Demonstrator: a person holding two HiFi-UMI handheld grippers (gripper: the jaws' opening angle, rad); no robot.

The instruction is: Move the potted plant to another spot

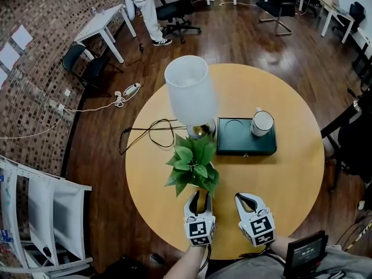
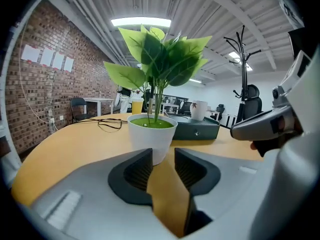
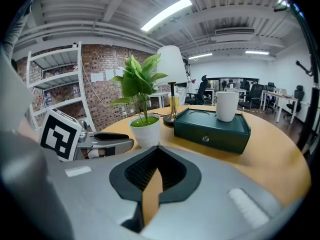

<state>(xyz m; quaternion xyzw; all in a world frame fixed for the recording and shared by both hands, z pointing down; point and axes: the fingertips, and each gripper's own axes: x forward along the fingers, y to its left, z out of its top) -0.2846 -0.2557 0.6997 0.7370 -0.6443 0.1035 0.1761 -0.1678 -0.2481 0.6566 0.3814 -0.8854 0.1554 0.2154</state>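
Task not begun: potted plant (image 1: 192,168) stands untouched on tabletop (image 1: 290,179), just in front of lamp (image 1: 189,92). Left gripper (image 1: 199,195) narrowly spread, empty, pot just ahead. Right gripper (image 1: 246,200) pressed together, empty. Grasp, lift and set-down all remain. Open room at tabletop's left and right; box (image 1: 245,137) with mug (image 1: 262,122) sits behind, near lamp.

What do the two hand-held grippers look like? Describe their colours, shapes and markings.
The left hand-held gripper and the right hand-held gripper both have pale grey bodies. Each has two curved jaws lined with black ribbed pads. Each also carries a white cube printed with black square markers. The forearms behind them are unsleeved.
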